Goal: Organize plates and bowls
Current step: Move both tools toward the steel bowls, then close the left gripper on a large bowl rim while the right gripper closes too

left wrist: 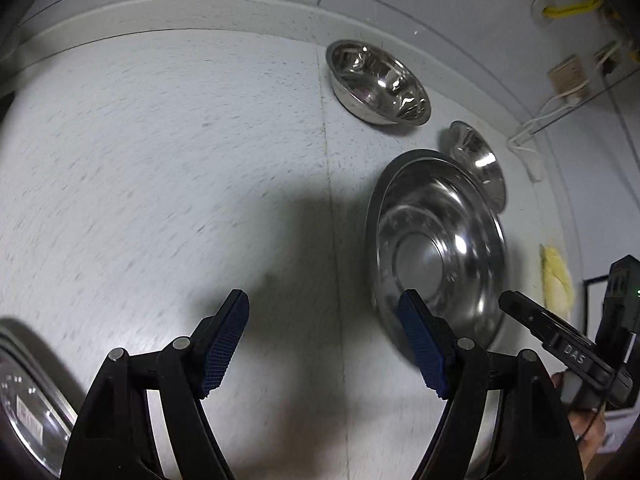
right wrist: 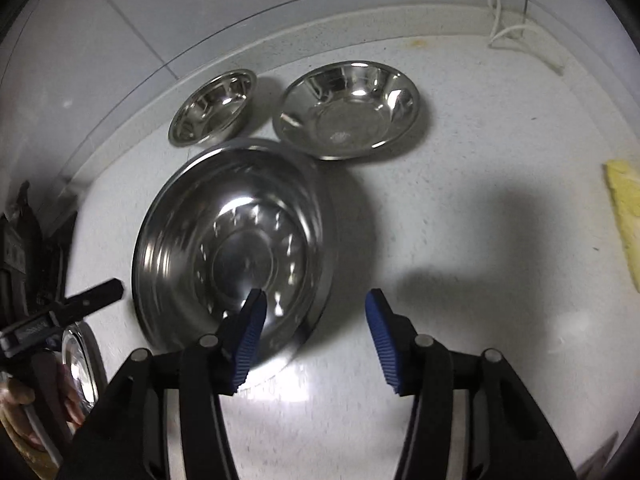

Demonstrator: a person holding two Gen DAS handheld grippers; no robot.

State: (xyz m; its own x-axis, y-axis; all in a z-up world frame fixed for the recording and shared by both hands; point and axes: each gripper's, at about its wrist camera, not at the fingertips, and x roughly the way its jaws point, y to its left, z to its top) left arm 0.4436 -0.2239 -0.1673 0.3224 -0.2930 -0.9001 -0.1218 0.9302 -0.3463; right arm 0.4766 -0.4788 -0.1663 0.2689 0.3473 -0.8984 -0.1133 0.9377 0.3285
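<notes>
The left hand-held gripper points steeply down at the speckled white tabletop, its blue-padded jaws spread apart with nothing but bare surface between them. The right hand-held gripper is likewise released, empty. Its left pad overlaps the near rim of the large steel plate in the view, though whether it touches the plate cannot be told; its right pad hangs over bare tabletop.

From the left hand-held gripper, that same plate lies just to the right of the right finger. It is round, shiny, with a raised rim and a flat circular centre. Beyond the plate, farther from both grippers, sit two steel bowls close to the back ledge: a wider bowl and a smaller bowl, both upright and reflective, set just beside each other and near the plate's far edge. Another steel plate shows at the lower left corner, beside the left hand-held gripper. A yellow cloth lies off to the right.
</notes>
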